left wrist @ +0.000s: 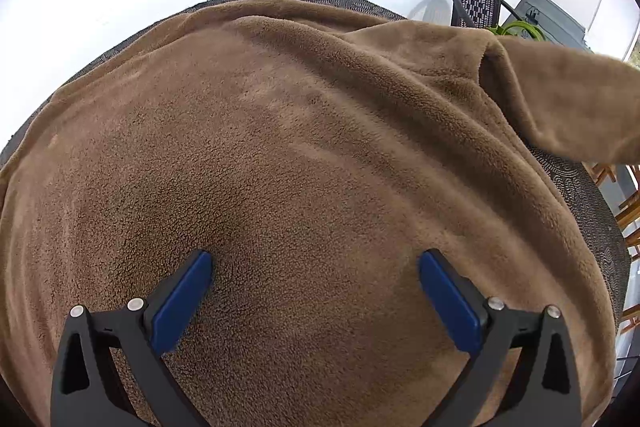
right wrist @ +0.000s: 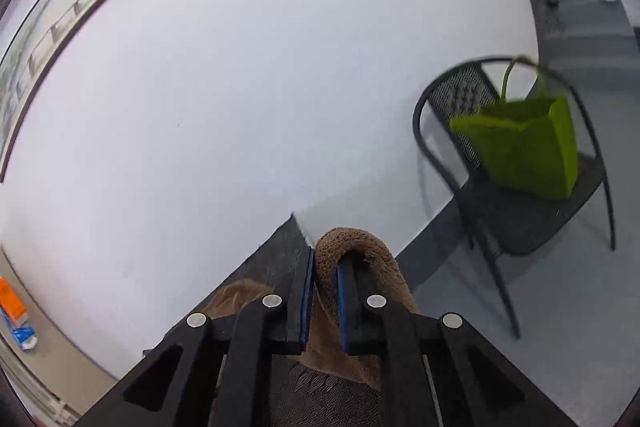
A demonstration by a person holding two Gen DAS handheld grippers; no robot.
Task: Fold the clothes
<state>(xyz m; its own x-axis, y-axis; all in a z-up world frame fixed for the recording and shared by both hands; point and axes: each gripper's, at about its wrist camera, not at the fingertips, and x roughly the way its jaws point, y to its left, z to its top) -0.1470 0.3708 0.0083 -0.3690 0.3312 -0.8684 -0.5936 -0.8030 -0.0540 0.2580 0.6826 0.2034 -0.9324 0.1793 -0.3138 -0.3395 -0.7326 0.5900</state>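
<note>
Right wrist view: right claw (right wrist: 325,273) was nearly closed, its blue pads (right wrist: 307,291) pinching a fold of the brown fleece garment (right wrist: 360,247), which looped up over the tips and draped down the right side. Only a narrow bite of cloth sat between the pads, and the rest hung free.

Risk, as judged: the pile is thick and springy, so a thin pinch near the tips could creep out under the weight of the cloth. A fast lift might also drag the main body across the table and spoil the flat lay.

Left wrist view: left claw (left wrist: 316,267) stood wide open just above the cloth, holding nothing, with pads (left wrist: 182,303) apart on either side of a smooth patch. With nothing pinning the body, any pull from the right would go unopposed.

Garment lay spread over most of the table (left wrist: 580,195), a dark woven-looking surface showing only at the far and right edges. One portion, likely a sleeve or corner (left wrist: 568,99), was raised off toward the right. Fleece looked matte, nubby and soft, with long shallow ridges.

Beyond it stood a black metal mesh chair (right wrist: 500,227) carrying a green bag (right wrist: 528,147), stiff-sided and looped at the handle. Framed picture (right wrist: 60,35) hung on the pale wall.
</note>
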